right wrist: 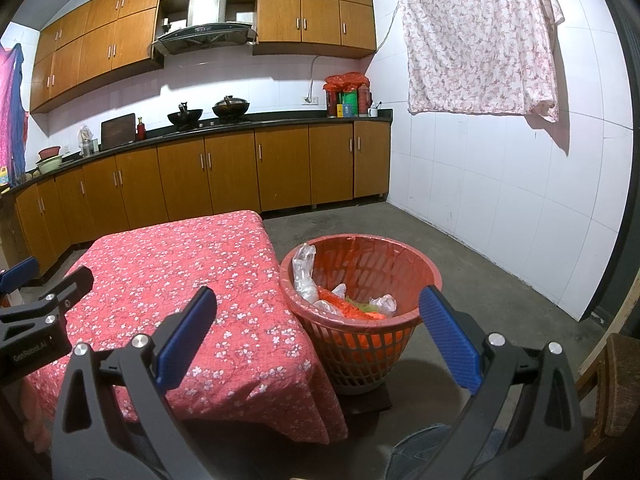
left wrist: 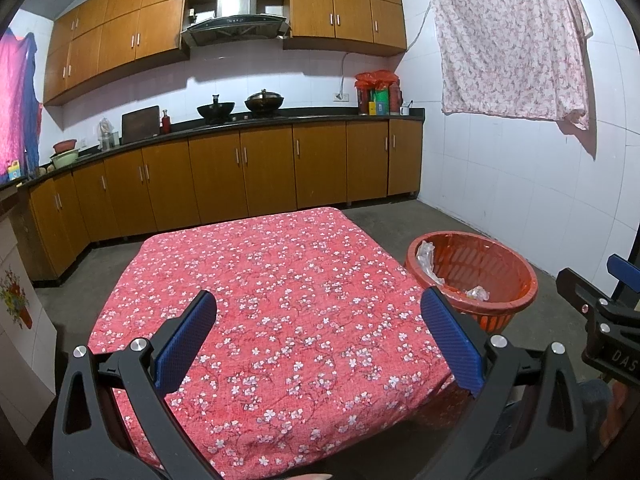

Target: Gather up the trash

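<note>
Your left tongs (left wrist: 318,336) and right tongs (right wrist: 318,336) both gape wide w/ nothing held. Round red slatted plastic basket (right wrist: 362,344), centre-right of right view, sits on floor beside the table w/ red floral cloth (left wrist: 280,300); inside: crumpled clear plastic wrappers (right wrist: 306,276) & a red-orange bag (right wrist: 346,306).

The right gripper (left wrist: 612,344), seen at the edge of the left wrist view, bears the white letters "DAS", cut off by the frame. The left gripper (right wrist: 36,336), seen in the right wrist view, reads "GenRobot.AI" on its black body.
</note>
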Motion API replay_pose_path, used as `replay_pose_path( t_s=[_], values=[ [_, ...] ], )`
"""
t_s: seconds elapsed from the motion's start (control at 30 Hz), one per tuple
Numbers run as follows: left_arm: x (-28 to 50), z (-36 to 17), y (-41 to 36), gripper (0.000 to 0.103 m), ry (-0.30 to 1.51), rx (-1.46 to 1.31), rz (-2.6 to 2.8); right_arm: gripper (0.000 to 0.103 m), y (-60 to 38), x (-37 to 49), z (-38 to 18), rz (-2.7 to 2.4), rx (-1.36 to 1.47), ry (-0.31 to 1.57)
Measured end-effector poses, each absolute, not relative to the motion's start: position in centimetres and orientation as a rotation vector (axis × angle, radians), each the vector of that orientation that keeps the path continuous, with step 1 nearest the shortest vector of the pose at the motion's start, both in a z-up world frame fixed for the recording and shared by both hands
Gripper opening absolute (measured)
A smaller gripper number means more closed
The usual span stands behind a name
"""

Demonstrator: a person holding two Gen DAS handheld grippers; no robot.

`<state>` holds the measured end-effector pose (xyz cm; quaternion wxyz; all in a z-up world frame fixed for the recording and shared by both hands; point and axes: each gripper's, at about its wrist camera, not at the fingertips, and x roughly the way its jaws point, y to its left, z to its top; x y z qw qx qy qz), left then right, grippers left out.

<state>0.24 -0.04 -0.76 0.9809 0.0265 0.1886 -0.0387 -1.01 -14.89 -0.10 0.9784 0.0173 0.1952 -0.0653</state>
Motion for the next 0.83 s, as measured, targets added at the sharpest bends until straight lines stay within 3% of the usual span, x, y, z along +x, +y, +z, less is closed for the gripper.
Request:
replay_pose_path(
  t_s=[0.83],
  values=[
    [0.1,-1.37,-0.2,0.101,0.391,0.045,-0.076,0.099,-14.67,-1.14,-0.06,-0.131,0.037,0.393]
  ],
)
